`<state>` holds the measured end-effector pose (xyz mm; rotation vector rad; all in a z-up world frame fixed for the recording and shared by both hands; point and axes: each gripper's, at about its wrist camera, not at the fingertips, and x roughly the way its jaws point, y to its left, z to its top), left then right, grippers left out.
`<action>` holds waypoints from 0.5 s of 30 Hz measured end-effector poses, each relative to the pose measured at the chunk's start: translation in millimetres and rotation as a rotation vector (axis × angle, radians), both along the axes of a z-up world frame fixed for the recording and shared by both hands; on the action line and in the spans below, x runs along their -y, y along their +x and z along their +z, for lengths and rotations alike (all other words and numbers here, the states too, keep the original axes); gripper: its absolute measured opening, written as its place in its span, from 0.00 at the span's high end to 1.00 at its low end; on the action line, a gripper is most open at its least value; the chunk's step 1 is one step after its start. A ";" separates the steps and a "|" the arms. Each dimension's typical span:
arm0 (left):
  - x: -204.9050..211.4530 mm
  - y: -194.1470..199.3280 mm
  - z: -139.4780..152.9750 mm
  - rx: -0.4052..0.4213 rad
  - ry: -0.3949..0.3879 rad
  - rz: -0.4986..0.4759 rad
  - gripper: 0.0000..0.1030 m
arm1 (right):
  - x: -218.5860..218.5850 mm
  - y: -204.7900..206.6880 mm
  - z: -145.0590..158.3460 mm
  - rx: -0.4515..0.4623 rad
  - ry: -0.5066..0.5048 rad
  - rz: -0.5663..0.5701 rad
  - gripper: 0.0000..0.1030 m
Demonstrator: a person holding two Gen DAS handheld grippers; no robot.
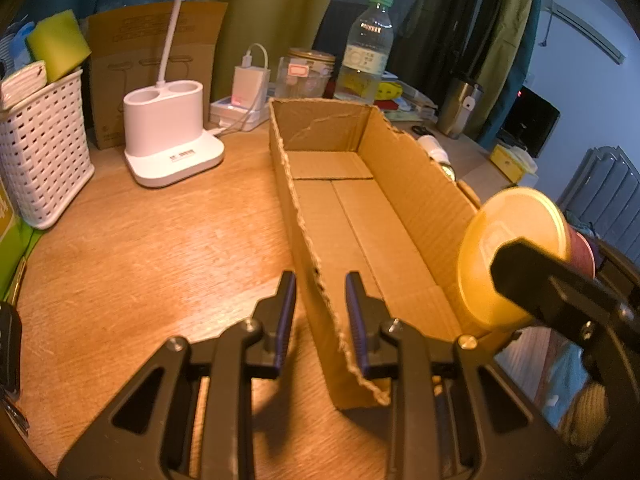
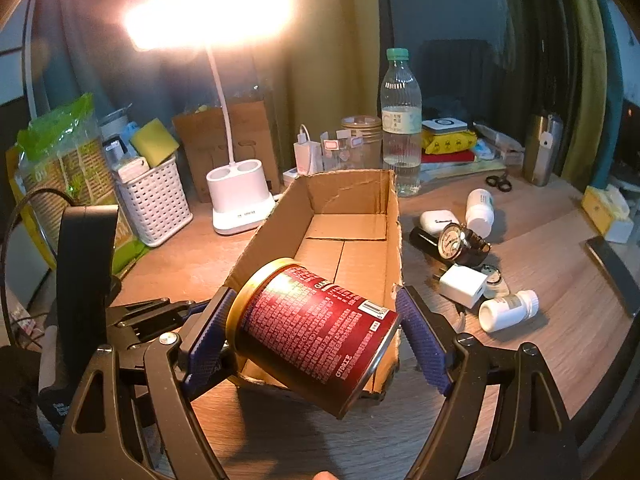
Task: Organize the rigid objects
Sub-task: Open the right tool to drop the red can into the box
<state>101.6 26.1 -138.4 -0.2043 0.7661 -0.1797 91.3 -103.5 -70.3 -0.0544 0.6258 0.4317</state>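
A long open cardboard box (image 1: 360,216) lies on the wooden desk with nothing in it. My left gripper (image 1: 320,312) straddles the box's near left wall and is shut on it. My right gripper (image 2: 316,296) is shut on a red can (image 2: 320,320) with a gold lid, lid end against the left pad and base against the right pad. The can lies tilted on its side above the near end of the box (image 2: 348,252). The left wrist view shows the can's gold lid (image 1: 500,240) at the box's right wall, with one right finger (image 1: 540,284) across it.
Right of the box lie a wristwatch (image 2: 460,244), two white pill bottles (image 2: 506,310), a white charger cube (image 2: 462,284), an earbud case (image 2: 434,220) and scissors (image 2: 500,182). Behind and left stand a lit lamp's base (image 1: 168,140), a white basket (image 1: 44,152), a water bottle (image 1: 366,52) and a jar (image 1: 306,74).
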 end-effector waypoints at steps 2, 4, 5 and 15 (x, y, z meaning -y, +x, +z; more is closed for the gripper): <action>-0.1 0.1 -0.1 0.000 0.000 0.001 0.75 | 1.9 0.3 1.2 0.005 0.010 -0.005 0.18; -0.2 -0.2 -0.2 -0.001 -0.001 0.003 0.75 | 2.3 2.1 0.8 -0.007 0.019 0.001 0.13; -0.2 0.1 -0.4 -0.001 -0.001 0.003 0.74 | 2.5 2.5 0.2 -0.010 0.024 0.003 0.11; 0.6 -1.4 0.5 -0.001 -0.003 0.006 0.74 | 13.3 2.1 3.0 0.020 0.029 -0.030 0.10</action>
